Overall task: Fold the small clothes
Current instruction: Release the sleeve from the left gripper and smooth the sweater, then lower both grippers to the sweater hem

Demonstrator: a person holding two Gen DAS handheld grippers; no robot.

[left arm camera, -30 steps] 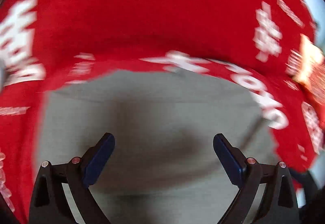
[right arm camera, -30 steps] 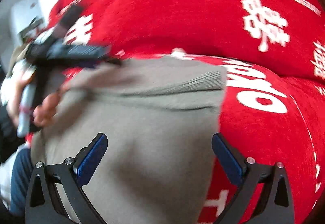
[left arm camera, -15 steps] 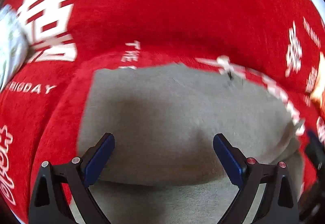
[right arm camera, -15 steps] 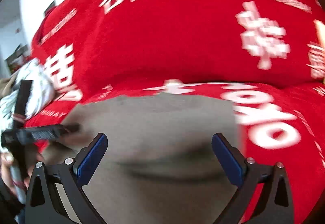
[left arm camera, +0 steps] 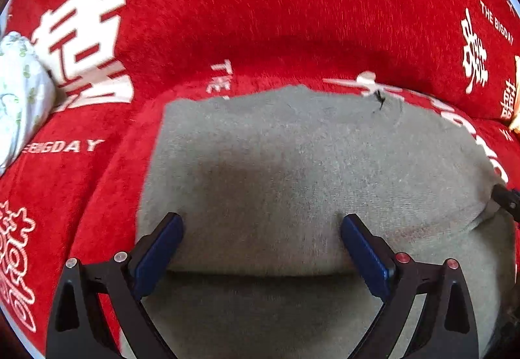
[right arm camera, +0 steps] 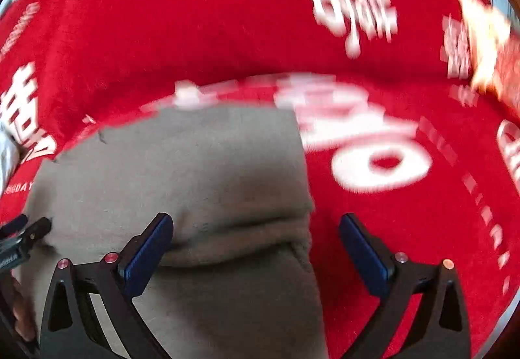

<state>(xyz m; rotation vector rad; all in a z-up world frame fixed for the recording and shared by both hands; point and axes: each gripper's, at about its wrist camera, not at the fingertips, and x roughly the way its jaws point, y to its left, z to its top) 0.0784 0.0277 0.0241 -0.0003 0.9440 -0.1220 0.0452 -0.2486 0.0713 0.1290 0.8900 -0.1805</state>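
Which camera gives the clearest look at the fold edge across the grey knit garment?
The left wrist view: the grey knit garment is sharp there, with the fold edge running straight between the open left gripper. The right wrist view is motion-blurred and shows only its right portion, creased, between the open right gripper.

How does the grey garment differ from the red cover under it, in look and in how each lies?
The grey garment is plain; the red cover carries white lettering. The garment is folded over on itself, with a fold edge near the claws; the cover lies spread beneath it and reaches past it on both sides. Both are soft fabric.
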